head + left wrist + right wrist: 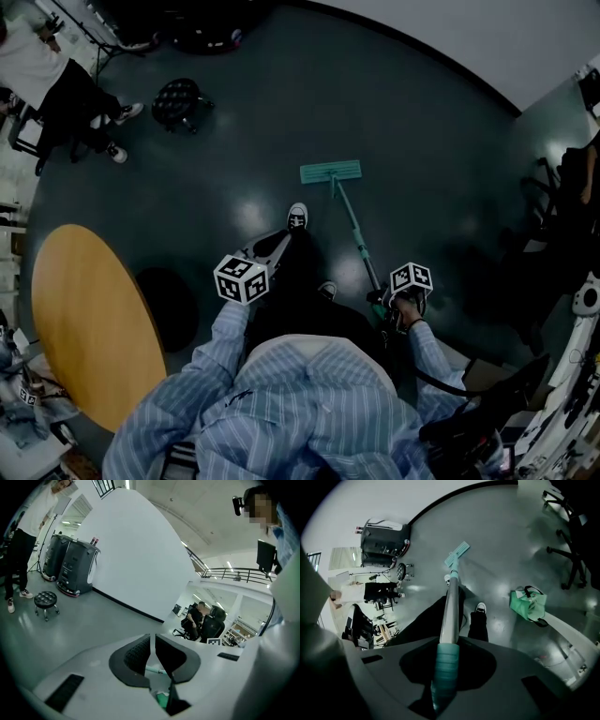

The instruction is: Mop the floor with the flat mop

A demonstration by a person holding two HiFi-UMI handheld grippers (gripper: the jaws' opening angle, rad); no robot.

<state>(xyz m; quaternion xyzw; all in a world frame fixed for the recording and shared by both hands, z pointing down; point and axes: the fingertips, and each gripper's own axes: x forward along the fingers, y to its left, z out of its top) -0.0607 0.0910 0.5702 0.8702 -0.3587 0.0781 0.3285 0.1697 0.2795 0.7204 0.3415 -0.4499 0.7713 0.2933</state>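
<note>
The flat mop's teal head (330, 172) lies flat on the dark floor ahead of my feet. Its handle (356, 234) slants back to my right gripper (382, 298), which is shut on the teal grip near the top end. In the right gripper view the handle (451, 616) runs straight out from between the jaws of my right gripper (445, 670) to the mop head (457, 554). My left gripper (279, 242) hovers above my left leg, apart from the mop. In its own view the left gripper (152, 653) has its jaws together and holds nothing.
A round wooden table (84, 319) stands at my left. A black stool (176, 98) and a standing person (56, 84) are at the far left. Office chairs (567, 550) and a green bag (528, 603) sit to the right. Black machines (70, 564) stand by the white wall.
</note>
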